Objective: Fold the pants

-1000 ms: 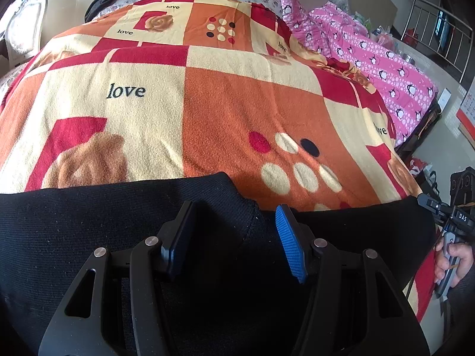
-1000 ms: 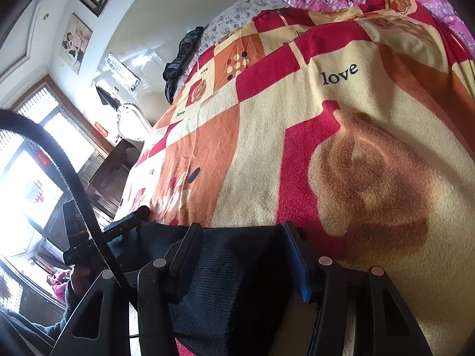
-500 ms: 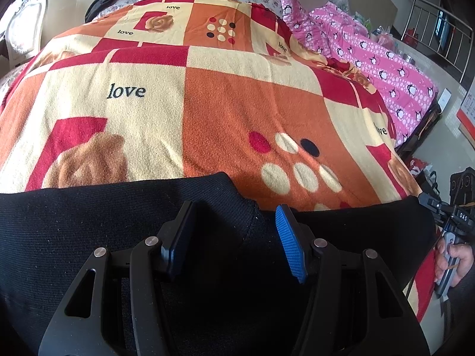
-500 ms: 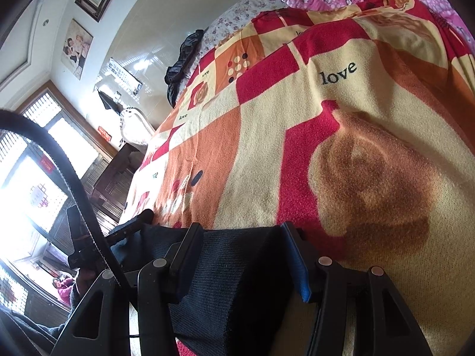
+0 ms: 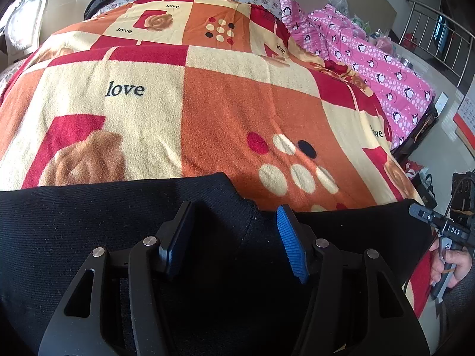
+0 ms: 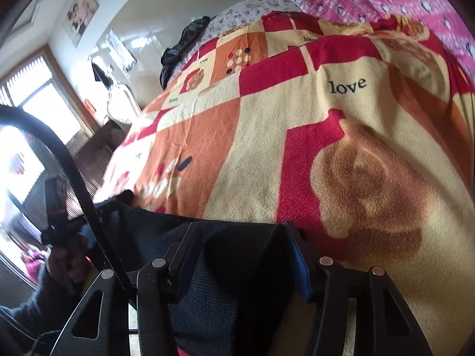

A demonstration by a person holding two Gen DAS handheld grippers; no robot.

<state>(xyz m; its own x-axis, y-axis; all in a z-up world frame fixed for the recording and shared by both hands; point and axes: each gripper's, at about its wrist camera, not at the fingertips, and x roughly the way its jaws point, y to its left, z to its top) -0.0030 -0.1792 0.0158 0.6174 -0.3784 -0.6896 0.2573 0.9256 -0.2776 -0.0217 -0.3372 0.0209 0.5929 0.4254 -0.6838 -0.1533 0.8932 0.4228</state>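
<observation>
Left wrist view: black pants (image 5: 89, 228) lie across the near edge of the patterned blanket (image 5: 225, 112), filling the frame from 8 to 4 o'clock. Left gripper (image 5: 234, 237) sits over the cloth, jaws apart; the blue pads do not visibly press the fabric. The other gripper and a hand (image 5: 451, 264) show at 4 o'clock.

Right wrist view: right gripper (image 6: 243, 255) straddles a raised fold of the pants (image 6: 237, 281) at 6 o'clock. Jaws have just been opening with the fold between them. Pad contact: cannot tell.
</observation>
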